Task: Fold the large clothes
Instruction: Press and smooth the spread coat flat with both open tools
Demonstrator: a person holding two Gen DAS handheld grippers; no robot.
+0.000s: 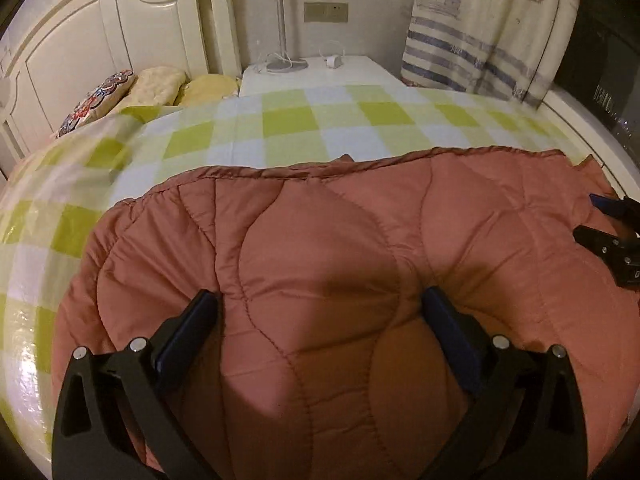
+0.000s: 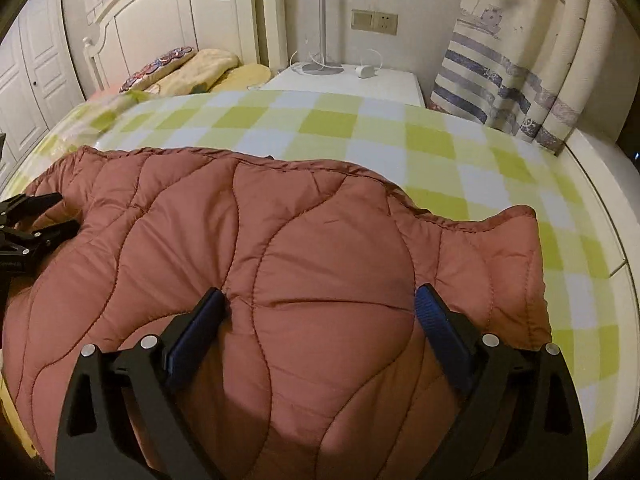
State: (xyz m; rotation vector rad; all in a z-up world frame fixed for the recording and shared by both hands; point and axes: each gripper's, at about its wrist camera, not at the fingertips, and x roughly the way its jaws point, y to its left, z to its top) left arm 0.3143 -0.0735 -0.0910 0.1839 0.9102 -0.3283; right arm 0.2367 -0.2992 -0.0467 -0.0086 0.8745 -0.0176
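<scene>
Both my wrist views are dim and warm, an indoor yellowish cast with visible grain and soft compression smear. Light seems to come from above and behind me — each gripper throws a broad soft shadow onto the quilted jacket (image 1: 320, 240) between its fingers. In the left view I get a glossy sheen on the checked bedspread (image 1: 24, 320) at the far left edge, smeared and blurry there. Fisheye bending is strong: the headboard (image 2: 180, 12) curves, the bed's edge bows, and black vignette fills the corners. The curtain (image 1: 500, 20) looks slightly soft — detail is washed.
</scene>
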